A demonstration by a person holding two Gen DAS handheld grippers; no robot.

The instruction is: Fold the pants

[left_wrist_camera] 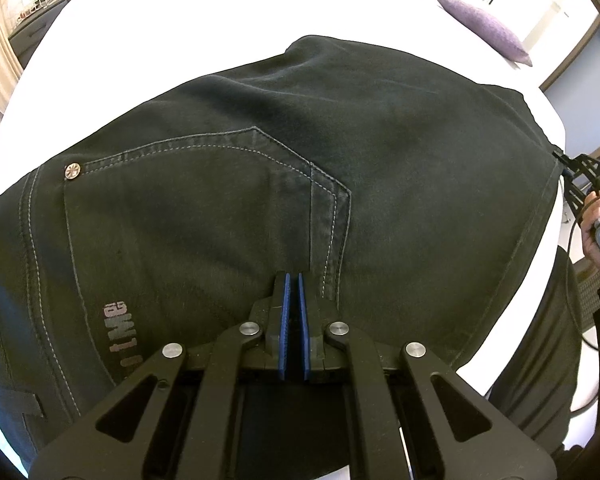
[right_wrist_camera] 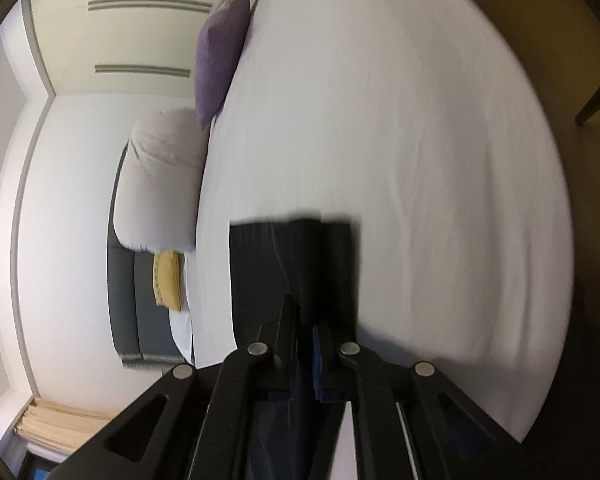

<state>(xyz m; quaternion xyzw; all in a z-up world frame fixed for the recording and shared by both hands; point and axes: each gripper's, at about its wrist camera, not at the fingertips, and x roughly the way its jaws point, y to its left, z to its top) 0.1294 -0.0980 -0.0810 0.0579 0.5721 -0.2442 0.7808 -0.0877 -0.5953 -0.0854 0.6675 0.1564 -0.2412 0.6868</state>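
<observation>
Dark pants point(left_wrist_camera: 300, 140) lie spread on a white bed point(left_wrist_camera: 180, 20), back pocket and rivet facing up. My left gripper point(left_wrist_camera: 294, 278) points down at the waist end beside the pocket. Its blue pads are shut, with only a thin dark strip of cloth between them. At the far right edge of the pants, my right gripper point(left_wrist_camera: 568, 164) is held by a hand point(left_wrist_camera: 596, 220). In the right wrist view, the right gripper point(right_wrist_camera: 304, 312) is shut on a dark fold of the pants point(right_wrist_camera: 260, 264). That fold sticks out past its fingertips over the bed point(right_wrist_camera: 420, 160).
A purple pillow point(left_wrist_camera: 484, 28) point(right_wrist_camera: 220, 52) lies at the head of the bed. In the right wrist view, a white pillow point(right_wrist_camera: 160, 180) and a yellow cushion point(right_wrist_camera: 168, 280) rest against a grey headboard point(right_wrist_camera: 124, 300). White sheet surrounds the pants.
</observation>
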